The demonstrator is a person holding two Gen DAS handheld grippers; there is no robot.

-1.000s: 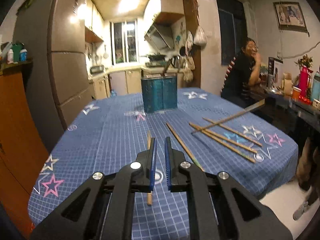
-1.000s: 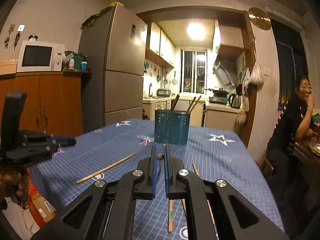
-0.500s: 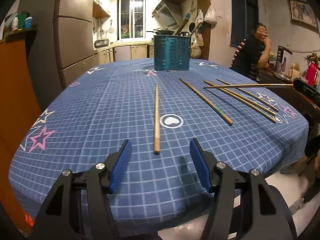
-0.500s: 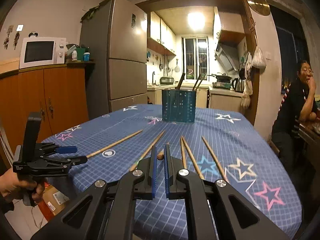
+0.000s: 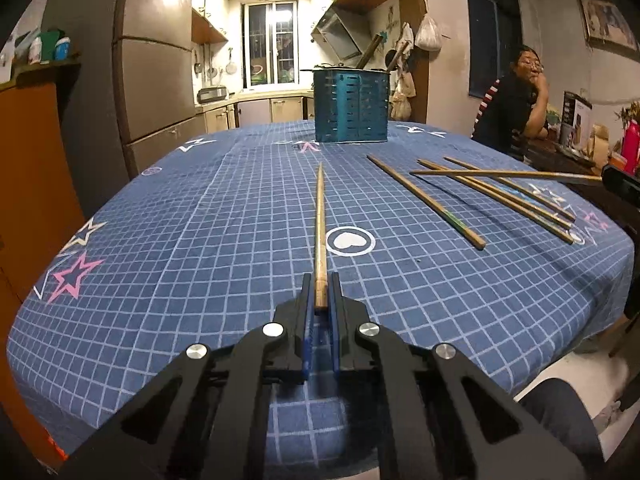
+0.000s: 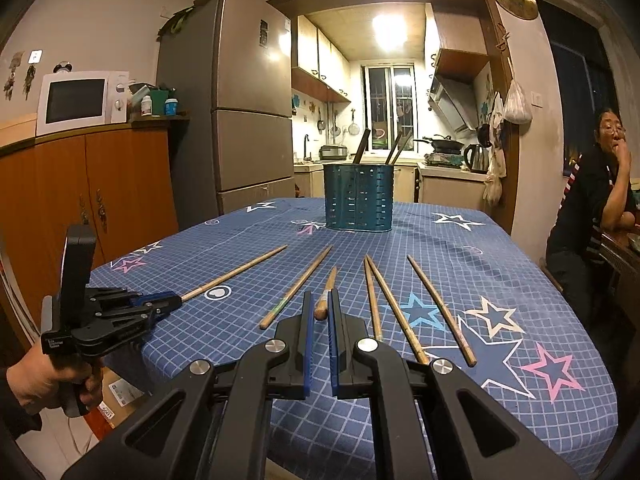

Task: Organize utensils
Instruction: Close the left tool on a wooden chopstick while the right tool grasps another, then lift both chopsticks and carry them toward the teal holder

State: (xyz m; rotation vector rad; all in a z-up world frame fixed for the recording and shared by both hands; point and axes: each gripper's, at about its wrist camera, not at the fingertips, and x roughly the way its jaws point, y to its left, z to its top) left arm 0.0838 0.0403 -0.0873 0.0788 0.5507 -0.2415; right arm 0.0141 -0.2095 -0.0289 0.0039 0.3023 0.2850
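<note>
Left tongs point(image 5: 320, 292) pinch the near butt end of a wooden chopstick point(image 5: 319, 216) lying flat on the bench point(image 5: 160, 240), tip pointing at the teal utensil holder point(image 5: 351, 106) at the far side. Right tongs point(image 6: 319, 312) are pressed around the end of a second chopstick point(image 6: 326, 292), with four loose chopsticks point(image 6: 400, 316) beside it. Chopstick looks light, stiff, smooth and round, so it likely rolls or pivots; an end grip gives leverage for tipping it upright into the holder, though a hold nearer mid-length should swing less.
</note>
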